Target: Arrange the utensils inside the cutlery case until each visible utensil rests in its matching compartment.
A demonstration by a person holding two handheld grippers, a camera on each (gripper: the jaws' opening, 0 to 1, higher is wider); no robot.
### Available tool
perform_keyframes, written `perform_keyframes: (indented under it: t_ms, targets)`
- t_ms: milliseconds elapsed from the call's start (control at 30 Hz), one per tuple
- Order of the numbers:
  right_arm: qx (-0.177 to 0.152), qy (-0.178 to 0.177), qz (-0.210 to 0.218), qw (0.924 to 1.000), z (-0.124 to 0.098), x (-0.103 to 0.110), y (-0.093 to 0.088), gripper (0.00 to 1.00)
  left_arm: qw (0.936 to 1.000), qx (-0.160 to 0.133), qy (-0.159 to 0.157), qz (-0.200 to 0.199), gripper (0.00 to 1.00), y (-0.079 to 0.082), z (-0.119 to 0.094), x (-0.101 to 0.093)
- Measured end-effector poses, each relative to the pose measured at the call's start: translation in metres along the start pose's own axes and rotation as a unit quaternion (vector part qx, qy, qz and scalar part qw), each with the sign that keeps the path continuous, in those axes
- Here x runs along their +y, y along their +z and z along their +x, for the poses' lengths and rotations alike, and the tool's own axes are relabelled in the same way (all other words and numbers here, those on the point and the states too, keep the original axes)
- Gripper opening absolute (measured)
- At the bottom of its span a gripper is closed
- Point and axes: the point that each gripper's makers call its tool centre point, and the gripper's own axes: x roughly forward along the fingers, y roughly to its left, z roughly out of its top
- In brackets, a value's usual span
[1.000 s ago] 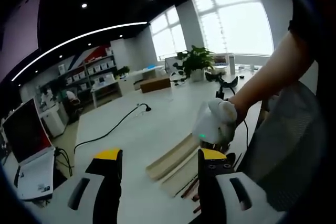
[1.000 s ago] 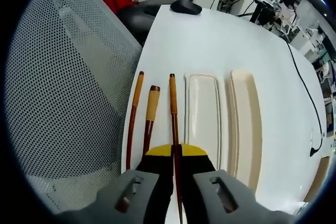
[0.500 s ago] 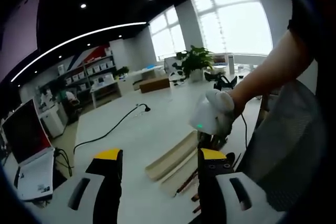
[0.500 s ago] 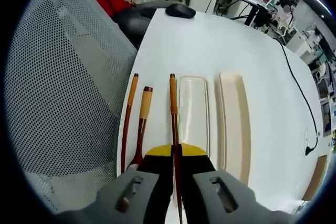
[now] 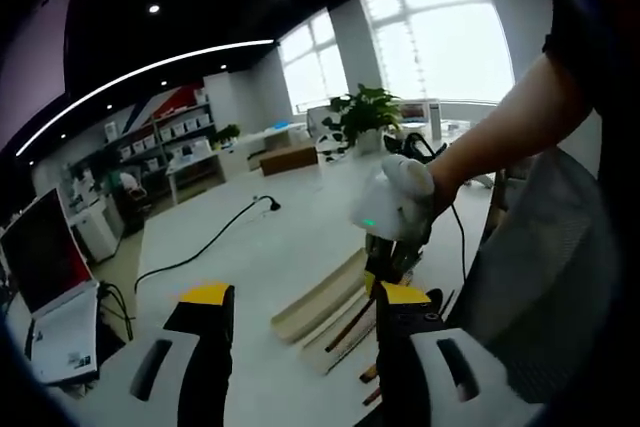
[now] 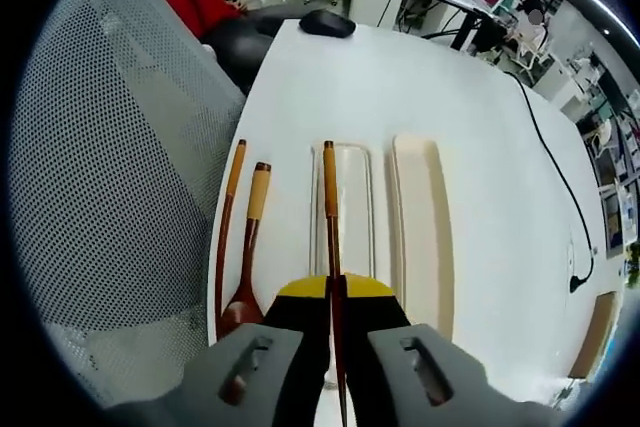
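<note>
The cream cutlery case (image 6: 352, 209) lies open on the white table, and a second cream tray (image 6: 420, 232) lies to its right. My right gripper (image 6: 335, 292) is shut on a brown chopstick (image 6: 329, 209), which hangs over the case's left edge. Left of the case, a wooden spoon (image 6: 248, 247) and a second chopstick (image 6: 226, 232) lie on the table. In the left gripper view, a gloved hand holds the right gripper (image 5: 386, 259) above the case (image 5: 315, 299), with the chopstick (image 5: 350, 325) slanting down from it. My left gripper (image 5: 300, 332) stands open near the table's edge.
A grey mesh chair back (image 6: 110, 177) stands close by the table's left edge. At the far end lie a black mouse (image 6: 325, 23) and a person in red (image 6: 190, 2). A black cable (image 5: 205, 247) runs across the table, with a laptop (image 5: 45, 287) beside it.
My right gripper has risen with the chopstick and carried it sideways, from beside the case to over its left edge. The left gripper has stayed put and open.
</note>
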Motion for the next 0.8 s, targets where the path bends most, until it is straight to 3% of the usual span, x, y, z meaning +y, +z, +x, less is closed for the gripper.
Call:
perform_keyframes:
  t_ms: [800]
  targets:
    - [-0.009, -0.049, 0.005, 0.9988, -0.019, -0.038, 0.003, 0.00, 0.9998, 0.000, -0.020, -0.007, 0.58, 0.000, 0.004, -0.008]
